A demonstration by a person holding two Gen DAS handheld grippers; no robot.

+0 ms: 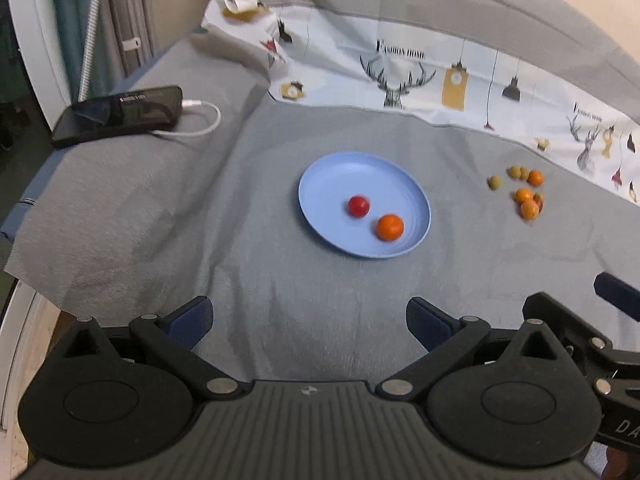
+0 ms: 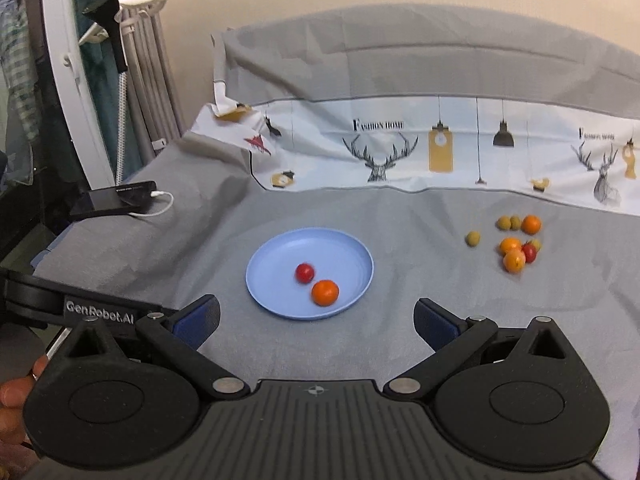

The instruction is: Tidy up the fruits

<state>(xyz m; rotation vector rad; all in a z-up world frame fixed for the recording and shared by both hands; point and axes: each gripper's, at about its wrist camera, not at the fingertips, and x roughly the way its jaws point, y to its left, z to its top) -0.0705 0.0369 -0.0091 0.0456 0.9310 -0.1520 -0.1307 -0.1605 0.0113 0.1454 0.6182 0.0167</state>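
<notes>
A light blue plate [image 1: 320, 184] [image 2: 280, 252] lies on the grey cloth with a red cherry tomato [image 1: 358, 206] [image 2: 305, 272] and a small orange [image 1: 389, 227] [image 2: 325, 292] on it. To its right lies a loose heap of fruit [image 1: 524, 192] [image 2: 516, 248]: small oranges, green olive-like fruits and a red tomato. My left gripper [image 1: 310, 324] hangs open and empty, well short of the plate. Open and empty too, my right gripper [image 2: 316, 320] hovers over the cloth just before the plate's near rim. Part of the right gripper [image 1: 612, 288] shows at the left wrist view's right edge.
A black phone [image 1: 120, 114] [image 2: 116, 200] with a white cable lies at the back left. A printed white cloth [image 1: 400, 76] [image 2: 400, 148] runs along the back against a grey cushion. A hand [image 2: 16, 392] holds the left gripper's body [image 2: 80, 308].
</notes>
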